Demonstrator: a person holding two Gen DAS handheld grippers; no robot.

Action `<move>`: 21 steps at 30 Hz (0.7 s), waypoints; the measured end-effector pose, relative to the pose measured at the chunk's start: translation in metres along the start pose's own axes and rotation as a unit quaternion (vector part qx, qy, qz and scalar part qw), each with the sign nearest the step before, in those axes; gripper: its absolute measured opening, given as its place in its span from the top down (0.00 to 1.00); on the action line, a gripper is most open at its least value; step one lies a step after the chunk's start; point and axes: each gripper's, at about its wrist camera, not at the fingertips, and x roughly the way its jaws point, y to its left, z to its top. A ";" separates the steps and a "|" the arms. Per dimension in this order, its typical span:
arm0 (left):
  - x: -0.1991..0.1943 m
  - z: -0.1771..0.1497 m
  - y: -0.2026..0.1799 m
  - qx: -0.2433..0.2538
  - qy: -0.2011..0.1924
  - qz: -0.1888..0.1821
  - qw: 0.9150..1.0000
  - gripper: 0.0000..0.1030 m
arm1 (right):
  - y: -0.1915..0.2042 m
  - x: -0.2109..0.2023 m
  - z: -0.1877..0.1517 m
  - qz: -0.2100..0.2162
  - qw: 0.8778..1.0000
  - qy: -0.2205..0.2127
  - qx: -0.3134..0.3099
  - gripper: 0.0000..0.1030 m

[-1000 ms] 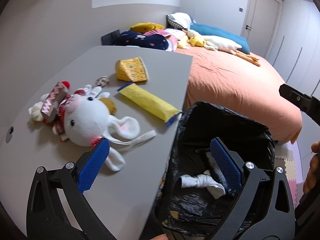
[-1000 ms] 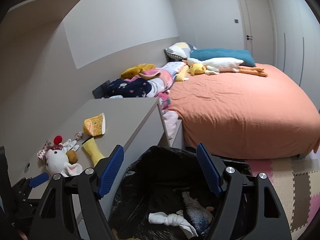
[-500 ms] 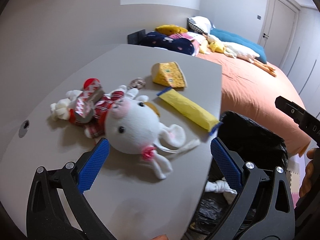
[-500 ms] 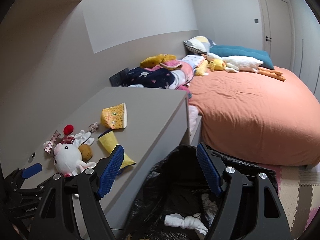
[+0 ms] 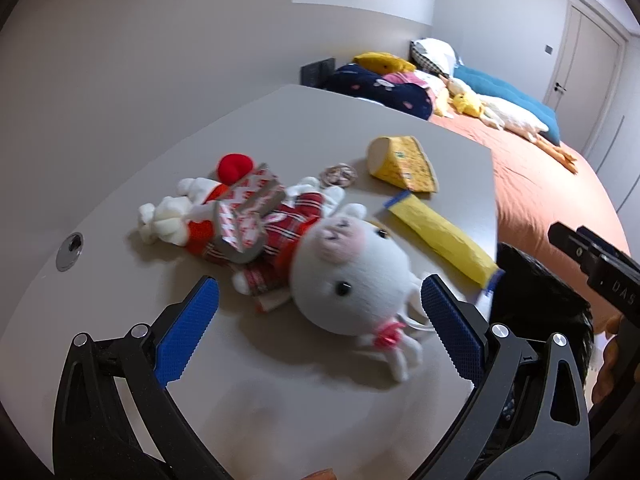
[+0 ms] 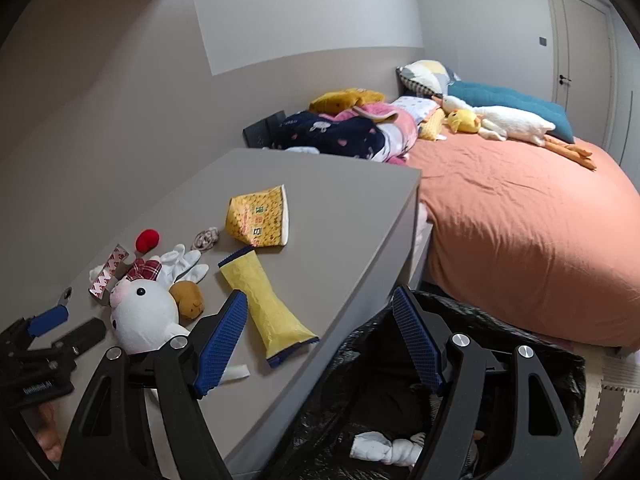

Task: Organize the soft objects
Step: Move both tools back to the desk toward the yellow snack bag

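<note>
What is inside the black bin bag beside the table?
In the right wrist view, the black bin bag holds a knotted white cloth at the bottom. The right gripper and the bag's folds hide the rest of its contents.

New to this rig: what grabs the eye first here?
The white plush bunny lying on the grey desk, right between the open left tongs. Next, the orange bed beyond the desk, then the black bin bag under the open right tongs, a knotted white cloth inside.
</note>
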 end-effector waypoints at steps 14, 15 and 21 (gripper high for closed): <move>0.042 0.031 0.048 -0.022 0.017 0.024 0.999 0.05 | 0.026 0.073 0.004 0.026 0.998 0.049 -0.022 0.27; 0.046 0.033 0.051 -0.023 0.018 0.025 0.999 0.05 | 0.028 0.077 0.004 0.028 0.998 0.052 -0.024 0.27; 0.067 0.037 0.071 -0.051 0.035 0.001 0.998 0.05 | 0.040 0.097 -0.001 0.039 0.996 0.069 -0.047 0.27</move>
